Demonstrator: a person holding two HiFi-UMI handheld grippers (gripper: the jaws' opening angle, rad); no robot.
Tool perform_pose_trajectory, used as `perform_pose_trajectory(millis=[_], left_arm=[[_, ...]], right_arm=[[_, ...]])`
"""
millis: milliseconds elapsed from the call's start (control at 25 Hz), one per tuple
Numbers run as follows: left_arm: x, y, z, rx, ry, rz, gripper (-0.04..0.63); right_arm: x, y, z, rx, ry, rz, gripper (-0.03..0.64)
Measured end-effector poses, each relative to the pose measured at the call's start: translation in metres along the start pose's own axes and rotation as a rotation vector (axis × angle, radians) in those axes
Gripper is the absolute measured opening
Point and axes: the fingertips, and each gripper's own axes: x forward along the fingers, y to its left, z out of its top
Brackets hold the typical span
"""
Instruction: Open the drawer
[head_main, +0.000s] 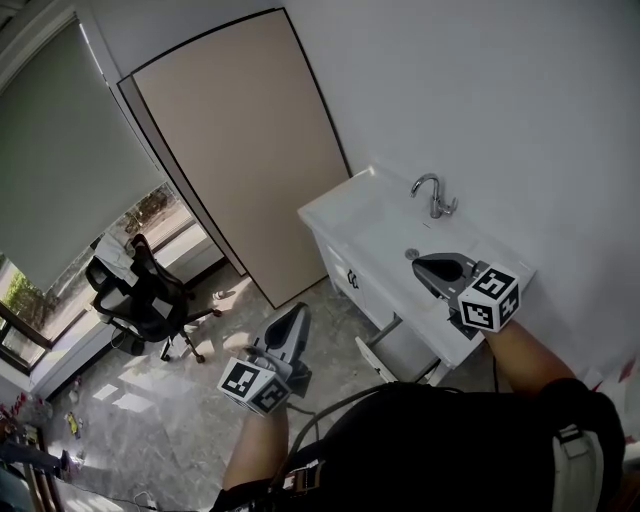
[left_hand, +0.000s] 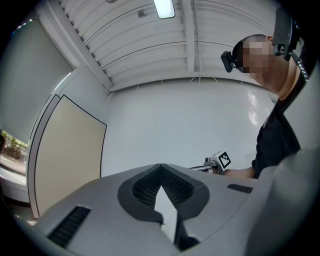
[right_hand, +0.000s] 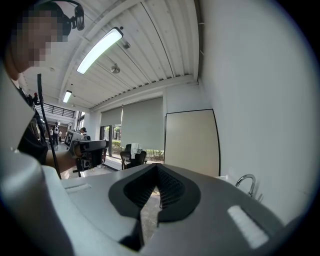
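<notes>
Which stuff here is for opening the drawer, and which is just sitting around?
For the job: drawer, white cabinet, left claw, right claw.
Just sitting around: tap, office chair, beige panel, window blind.

no text or label can be read.
</notes>
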Motion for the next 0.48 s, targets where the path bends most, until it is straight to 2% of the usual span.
perform_pose_trajectory(millis=[480], left_arm=[[-0.0049,-0.0088,0.0008,0.004,0.003,-0.011,0.002]], right_arm=[[-0.0068,0.0071,-0.0032,-0.009,0.012,0.002,-0.003]])
